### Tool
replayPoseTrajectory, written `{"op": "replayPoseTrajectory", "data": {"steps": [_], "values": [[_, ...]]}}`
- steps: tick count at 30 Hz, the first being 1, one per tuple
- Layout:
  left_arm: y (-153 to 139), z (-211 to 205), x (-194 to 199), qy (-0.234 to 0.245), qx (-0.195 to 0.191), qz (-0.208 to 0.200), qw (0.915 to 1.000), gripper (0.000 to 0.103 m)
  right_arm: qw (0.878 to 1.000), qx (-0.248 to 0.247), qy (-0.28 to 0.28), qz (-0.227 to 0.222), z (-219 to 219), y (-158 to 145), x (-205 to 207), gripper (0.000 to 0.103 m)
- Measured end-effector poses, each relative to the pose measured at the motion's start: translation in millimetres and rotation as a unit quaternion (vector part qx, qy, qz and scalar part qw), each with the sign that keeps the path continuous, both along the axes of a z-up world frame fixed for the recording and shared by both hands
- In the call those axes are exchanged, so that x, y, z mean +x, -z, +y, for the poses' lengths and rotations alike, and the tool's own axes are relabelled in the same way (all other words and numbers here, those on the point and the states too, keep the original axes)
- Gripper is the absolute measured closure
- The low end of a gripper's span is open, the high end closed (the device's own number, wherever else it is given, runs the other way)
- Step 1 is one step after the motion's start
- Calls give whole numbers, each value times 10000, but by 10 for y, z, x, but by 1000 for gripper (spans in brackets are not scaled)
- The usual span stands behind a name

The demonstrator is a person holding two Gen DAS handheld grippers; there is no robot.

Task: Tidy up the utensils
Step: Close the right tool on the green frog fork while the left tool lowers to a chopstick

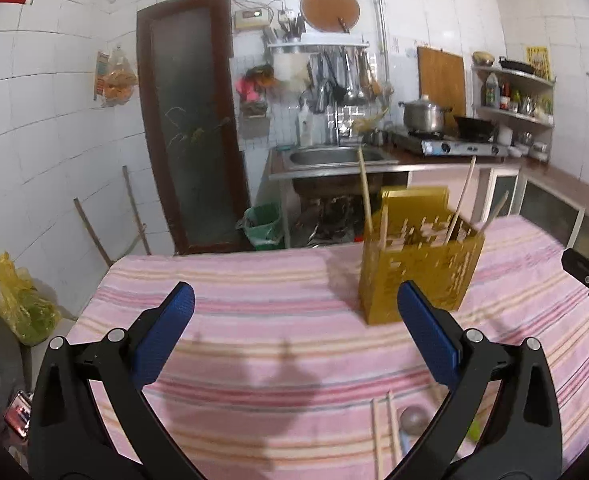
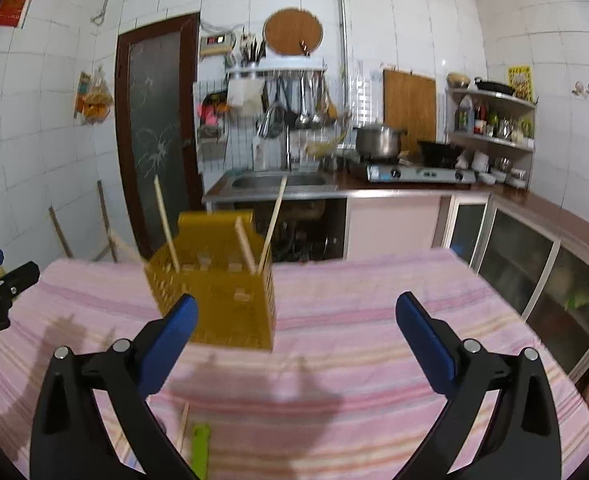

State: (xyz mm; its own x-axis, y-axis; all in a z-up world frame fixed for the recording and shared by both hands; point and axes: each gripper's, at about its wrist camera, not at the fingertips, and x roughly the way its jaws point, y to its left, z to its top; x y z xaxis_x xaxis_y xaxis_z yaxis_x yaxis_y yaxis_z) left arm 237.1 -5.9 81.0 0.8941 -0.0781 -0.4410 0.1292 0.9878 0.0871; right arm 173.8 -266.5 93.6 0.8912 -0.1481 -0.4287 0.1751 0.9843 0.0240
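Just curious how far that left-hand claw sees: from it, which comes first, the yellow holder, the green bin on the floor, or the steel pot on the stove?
From the left gripper:
1. Yellow utensil holder, on the striped cloth, just ahead to the right.
2. Green bin, on the floor beyond the table.
3. Steel pot, on the stove at the back counter.

A pink striped cloth (image 1: 254, 292) covered the table in a white-tiled kitchen. Behind it stood a dark-framed door (image 1: 190, 120) with frosted glass, a steel sink (image 1: 334, 158) and a green bin (image 1: 264, 226) on the floor below. A steel pot (image 1: 422, 116) sat on a gas stove (image 1: 450, 145), beside a black wok (image 1: 474, 126). A round wooden board (image 1: 329, 8) hung above a rack of ladles (image 1: 334, 80); a corner shelf (image 1: 512, 114) held bottles. A yellow plastic bag (image 1: 24, 304) lay at left.
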Motion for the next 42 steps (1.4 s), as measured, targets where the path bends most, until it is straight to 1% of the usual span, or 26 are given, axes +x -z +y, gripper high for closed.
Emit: {"op": "replayPoseTrajectory", "data": {"steps": [3, 5, 6, 8, 10, 14, 17, 19, 21, 24, 25, 26, 30, 32, 34, 36, 38, 39, 42], "values": [[154, 74, -7, -111, -81, 197, 9997, 5, 9997, 43, -28, 244, 67, 186, -16, 6], [253, 137, 6, -172, -242, 357, 9989, 5, 9991, 81, -70, 401, 112, 301, -24, 6], [330, 179, 14, -197, -344, 470, 9981, 5, 9986, 63, -103, 509, 140, 369, -21, 6], [455, 204, 29, -240, -378, 632, 9970, 5, 9979, -23, -123, 643, 197, 472, -25, 6], [562, 198, 52, -268, -300, 723, 9966, 5, 9966, -70, -142, 812, 252, 587, -15, 6], [779, 161, 86, -284, -116, 968, 9948, 5, 9928, 29, -176, 1184, 341, 768, 56, 6], [912, 116, 80, -305, -85, 1112, 9933, 5, 9893, 79, -219, 1439, 436, 922, 81, 6], [998, 94, 87, -271, -87, 1225, 9921, 5, 9866, -12, -287, 1608, 518, 1019, 96, 6], [1055, 76, 100, -236, -98, 1325, 9909, 5, 9845, -77, -309, 1725, 567, 1085, 111, 6], [1130, 61, 115, -214, -64, 1462, 9890, 5, 9805, -31, -363, 1933, 618, 1181, 148, 8], [1144, 55, 119, -227, -43, 1473, 9888, 5, 9794, -24, -379, 1984, 636, 1205, 162, 12], [1151, 55, 123, -233, -39, 1468, 9889, 5, 9781, -31, -392, 2042, 657, 1226, 171, 18], [1159, 22, 132, -215, 7, 1498, 9885, 5, 9735, -17, -486, 2235, 737, 1291, 243, 28], [1162, 15, 146, -208, 30, 1498, 9885, 5, 9711, 10, -564, 2319, 773, 1317, 274, 48], [1168, 15, 146, -211, 17, 1485, 9887, 5, 9691, 70, -622, 2385, 782, 1329, 291, 53], [1174, 23, 164, -187, -63, 1550, 9877, 5, 9687, 102, -670, 2389, 782, 1320, 286, 61], [1188, 27, 179, -152, -163, 1635, 9863, 5, 9684, 143, -678, 2397, 770, 1308, 277, 80], [1194, 21, 183, -152, -180, 1658, 9859, 5, 9684, 129, -656, 2401, 762, 1303, 272, 85], [1218, -17, 180, -93, -182, 1715, 9850, 5, 9681, 229, -632, 2413, 693, 1303, 266, 85]]}}
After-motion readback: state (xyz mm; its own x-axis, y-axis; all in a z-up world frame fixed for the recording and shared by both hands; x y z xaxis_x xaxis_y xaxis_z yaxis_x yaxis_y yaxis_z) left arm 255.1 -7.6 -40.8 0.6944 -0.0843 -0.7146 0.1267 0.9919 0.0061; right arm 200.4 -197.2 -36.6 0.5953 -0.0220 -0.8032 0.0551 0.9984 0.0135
